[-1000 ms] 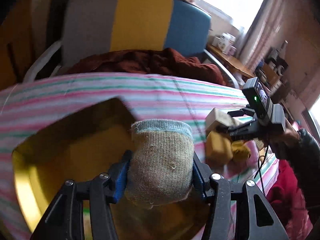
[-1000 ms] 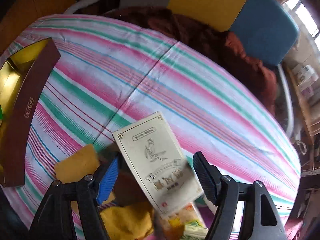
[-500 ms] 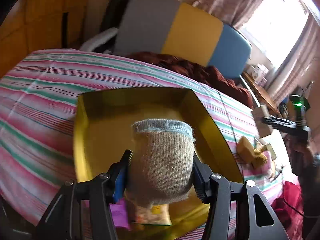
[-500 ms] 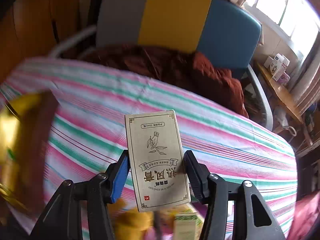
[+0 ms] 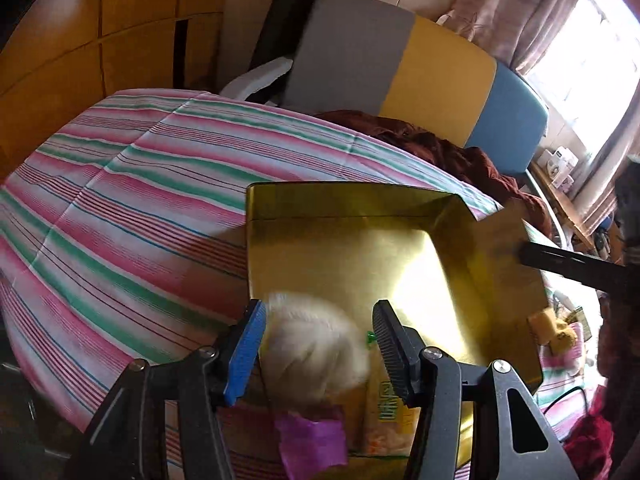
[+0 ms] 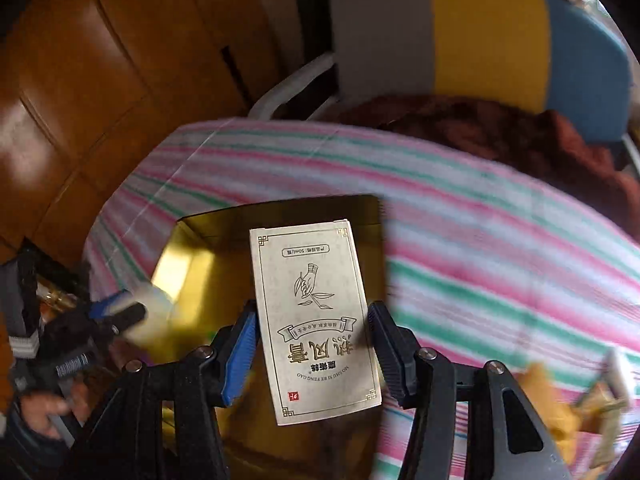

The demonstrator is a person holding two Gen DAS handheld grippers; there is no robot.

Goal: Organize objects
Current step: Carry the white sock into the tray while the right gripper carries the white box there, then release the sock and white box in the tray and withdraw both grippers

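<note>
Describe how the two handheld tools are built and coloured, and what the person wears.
Each tool, left tool and right tool, has a black angular frame with silver bolts and two ribbed pads: one blue, one black. In the right wrist view, the left tool's grip bears white lettering, beside a grey strap with pale bands.

I get daylight from the window (image 5: pixel 592 40) at upper right, blown out white. Glare flares off the gold tray (image 5: pixel 400 240). The sock (image 5: pixel 316 344) smears with motion blur. Both fisheye views bend and darken at the edges.
</note>
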